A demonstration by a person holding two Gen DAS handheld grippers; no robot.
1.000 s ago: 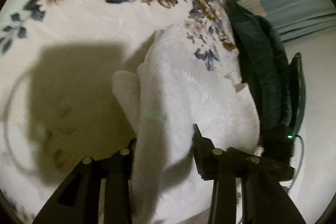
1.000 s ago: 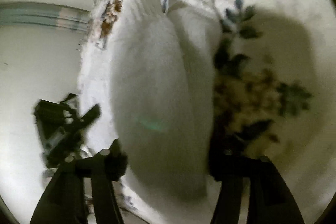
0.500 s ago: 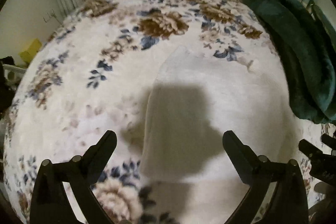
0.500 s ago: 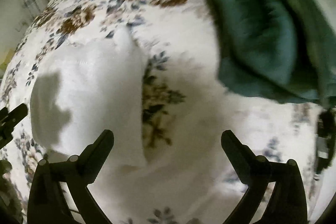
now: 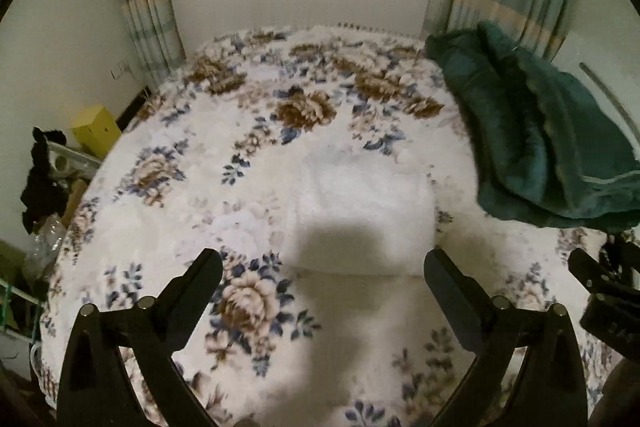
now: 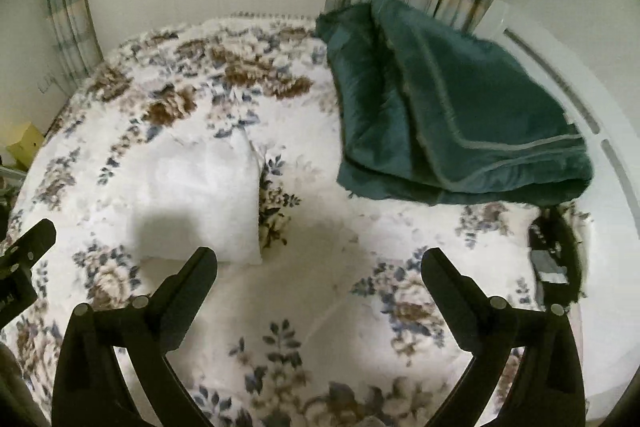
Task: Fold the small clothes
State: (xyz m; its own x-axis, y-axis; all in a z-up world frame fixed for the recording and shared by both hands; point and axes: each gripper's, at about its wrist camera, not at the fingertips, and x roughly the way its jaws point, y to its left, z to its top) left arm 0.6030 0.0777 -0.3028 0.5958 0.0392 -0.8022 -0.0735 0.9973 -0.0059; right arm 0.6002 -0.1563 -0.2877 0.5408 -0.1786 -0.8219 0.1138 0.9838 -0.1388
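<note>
A white fluffy garment (image 5: 360, 211) lies folded in a compact rectangle on the floral bedspread (image 5: 168, 211). It also shows in the right wrist view (image 6: 204, 195), left of centre. My left gripper (image 5: 322, 267) is open and empty, raised above the bed just short of the garment's near edge. My right gripper (image 6: 320, 265) is open and empty, raised above bare bedspread to the right of the garment. The right gripper also shows at the right edge of the left wrist view (image 5: 604, 291).
A folded dark green blanket (image 6: 448, 115) lies at the bed's back right. A black device (image 6: 554, 259) sits at the bed's right edge. A yellow box (image 5: 96, 127) and clutter stand on the floor left of the bed. Curtains and a window are behind.
Both grippers let go of the white garment, opened wide and pulled back and up from the bed. The garment now lies folded flat.
</note>
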